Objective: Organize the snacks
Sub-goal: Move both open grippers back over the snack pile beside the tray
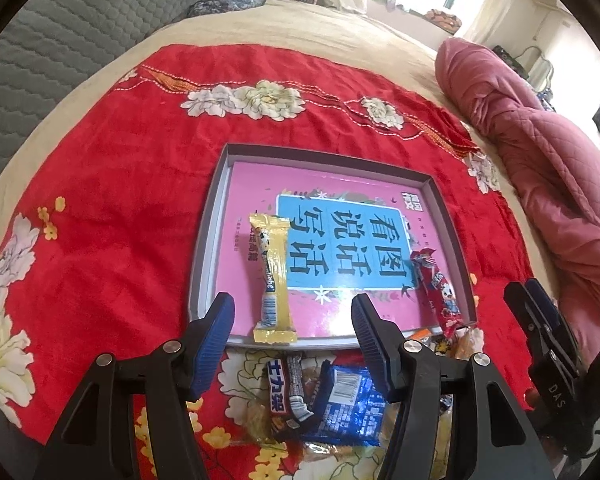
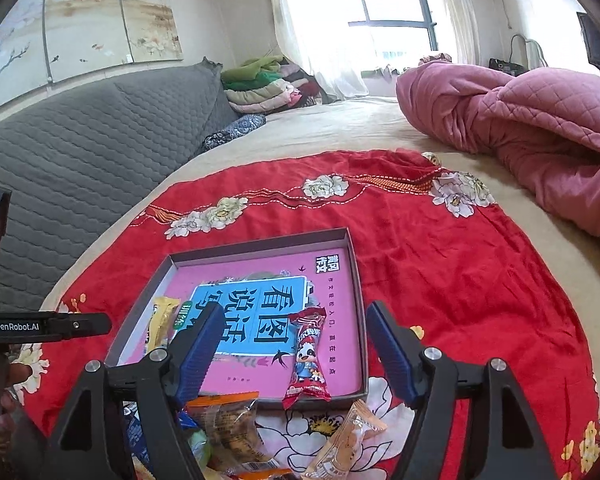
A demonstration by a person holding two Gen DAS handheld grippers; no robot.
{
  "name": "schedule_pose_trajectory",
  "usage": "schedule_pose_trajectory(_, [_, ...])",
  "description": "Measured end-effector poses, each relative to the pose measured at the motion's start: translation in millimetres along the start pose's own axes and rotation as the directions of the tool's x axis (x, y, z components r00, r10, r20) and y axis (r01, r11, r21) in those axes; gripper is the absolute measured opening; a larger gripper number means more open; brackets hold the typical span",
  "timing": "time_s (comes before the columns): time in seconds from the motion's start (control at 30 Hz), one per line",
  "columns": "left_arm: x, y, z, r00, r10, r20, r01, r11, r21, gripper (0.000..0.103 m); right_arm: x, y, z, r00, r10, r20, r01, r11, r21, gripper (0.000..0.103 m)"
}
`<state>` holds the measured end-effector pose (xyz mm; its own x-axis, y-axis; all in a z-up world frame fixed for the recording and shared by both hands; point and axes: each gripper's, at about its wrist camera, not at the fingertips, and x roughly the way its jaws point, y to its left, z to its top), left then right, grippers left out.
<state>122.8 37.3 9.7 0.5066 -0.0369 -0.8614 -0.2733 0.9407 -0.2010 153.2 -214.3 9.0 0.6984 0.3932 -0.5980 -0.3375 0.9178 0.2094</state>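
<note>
— Now, what was the state of the tongs?
— Both stood open and held nothing: left gripper point(image 1: 294, 326), right gripper point(image 2: 294, 346).
— And the snacks?
— The yellow bar point(image 1: 272, 276) and red bar point(image 2: 306, 360) lay apart in the tray point(image 1: 446, 216). The loose pile point(image 1: 324, 400) lay on the red cloth point(image 1: 112, 184), just beside the tray's near edge.

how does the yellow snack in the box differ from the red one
The yellow snack is a gold wrapper lying toward the left of the shallow box; the red snack is a red wrapper with a cartoon figure, along the right wall. In the left wrist view the yellow one looks wider and flatter, the red one slimmer. Both are long sealed packets lying flat on the pink book cover, near ends at the box's front edge.
</note>
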Motion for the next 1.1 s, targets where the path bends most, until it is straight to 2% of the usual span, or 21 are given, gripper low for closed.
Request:
schedule_pose_trajectory(0.23, [-6.9, 3.0, -3.1, 1.000, -0.011, 0.003, 0.011, 1.000, -0.003, 0.063, -9.4, -3.6, -1.0, 1.000, -0.005, 0.005, 0.005, 1.000, 0.018, 0.074])
schedule_pose_trajectory(0.37, [-8.4, 7.6, -5.5, 1.000, -0.018, -0.002, 0.018, 1.000, -0.007, 0.063, -14.5, -7.7, -1.2, 1.000, -0.022, 0.010, 0.022, 0.999, 0.028, 0.079])
schedule_pose_trajectory(0.73, [-7.0, 12.9, -15.8, 0.999, -0.029, -0.017, 0.029, 1.000, 0.013, 0.063, -31.0, -15.1, -2.1, 0.998, -0.058, 0.019, 0.057, 0.997, 0.053, 0.079])
schedule_pose_trajectory(1.1, [0.8, 20.6, -28.5, 0.998, -0.040, -0.057, 0.041, 0.999, 0.010, 0.063, -34.5, -20.4, -18.1, 0.996, -0.086, -0.034, 0.088, 0.994, 0.065, 0.080])
